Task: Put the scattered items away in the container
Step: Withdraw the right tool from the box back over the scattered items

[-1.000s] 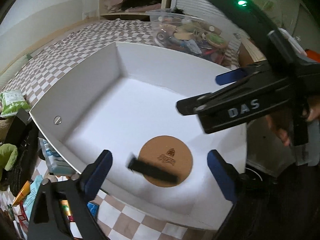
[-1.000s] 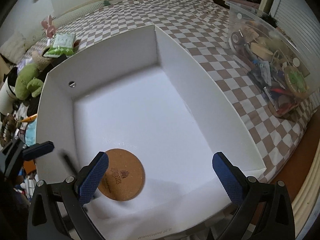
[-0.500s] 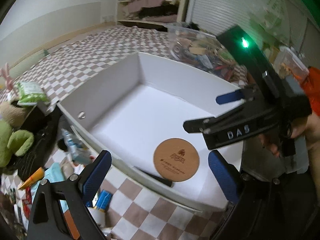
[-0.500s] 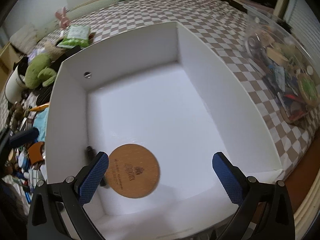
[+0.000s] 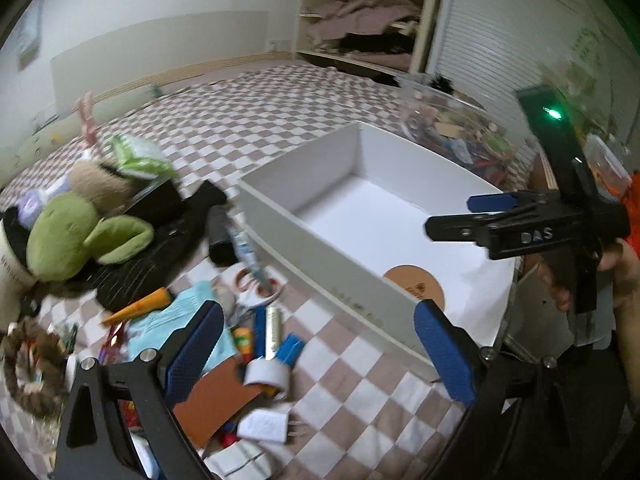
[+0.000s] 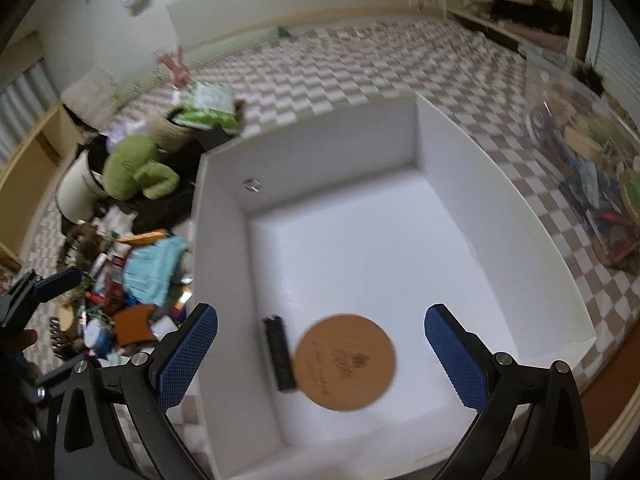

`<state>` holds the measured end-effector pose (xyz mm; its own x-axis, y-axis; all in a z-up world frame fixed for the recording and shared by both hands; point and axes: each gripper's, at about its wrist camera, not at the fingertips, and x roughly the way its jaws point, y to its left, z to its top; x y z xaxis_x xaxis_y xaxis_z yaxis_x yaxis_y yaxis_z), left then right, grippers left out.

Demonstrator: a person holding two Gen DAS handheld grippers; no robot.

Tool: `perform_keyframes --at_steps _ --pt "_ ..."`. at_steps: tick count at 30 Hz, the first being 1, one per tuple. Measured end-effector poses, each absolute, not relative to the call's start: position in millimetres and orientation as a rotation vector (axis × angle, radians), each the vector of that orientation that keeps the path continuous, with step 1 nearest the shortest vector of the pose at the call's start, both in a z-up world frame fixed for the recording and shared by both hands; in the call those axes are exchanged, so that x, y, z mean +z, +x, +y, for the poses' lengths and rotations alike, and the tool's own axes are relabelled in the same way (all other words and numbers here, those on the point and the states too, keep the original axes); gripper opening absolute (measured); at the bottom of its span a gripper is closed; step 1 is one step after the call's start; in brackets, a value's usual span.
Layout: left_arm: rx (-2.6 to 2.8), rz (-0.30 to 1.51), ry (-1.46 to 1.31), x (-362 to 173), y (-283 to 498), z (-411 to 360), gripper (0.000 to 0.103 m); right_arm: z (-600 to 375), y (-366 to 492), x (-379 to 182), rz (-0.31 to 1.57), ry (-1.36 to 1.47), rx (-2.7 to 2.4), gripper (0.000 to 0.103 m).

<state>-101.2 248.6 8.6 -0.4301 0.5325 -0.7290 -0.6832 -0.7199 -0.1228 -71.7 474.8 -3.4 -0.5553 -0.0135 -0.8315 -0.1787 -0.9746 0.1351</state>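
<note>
Left tool (image 5: 316, 354): I've swung it off the box, jaws spread, nothing held, now over the clutter pile (image 5: 256, 344).
Right tool (image 6: 320, 354): wide apart, bare, above the white box (image 6: 500, 184).
Box contents: cork coaster (image 6: 344, 362), black bar (image 6: 279, 353) freshly landed beside it.
Meaning: two in, plenty remains.

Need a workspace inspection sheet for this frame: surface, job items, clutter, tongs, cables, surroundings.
Surface: checkered cloth.
Job's things: white box holds cork coaster and black bar, side by side.
Clutter: pile outside the box: green plush, orange card, white plug, tape roll.
Tongs: left tongs open, empty; right tongs open, empty, over box.
Cables: nothing seen.
Surroundings: clear bin of oddments, shelf.
</note>
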Motion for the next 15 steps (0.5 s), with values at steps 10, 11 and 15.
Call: perform_keyframes --at_steps 10,11,15 --pt "2.298 0.201 -0.982 22.3 -95.0 186.5 0.096 421.5 -56.4 23.5 0.270 -1.165 2.902 0.103" --pt "2.314 0.204 -0.974 23.8 -92.4 179.8 0.096 416.0 -55.8 24.3 0.272 -1.162 2.919 0.103" --pt "2.351 0.170 -0.976 28.7 -86.3 154.1 0.096 384.2 -53.0 25.4 0.149 -1.140 2.981 0.103"
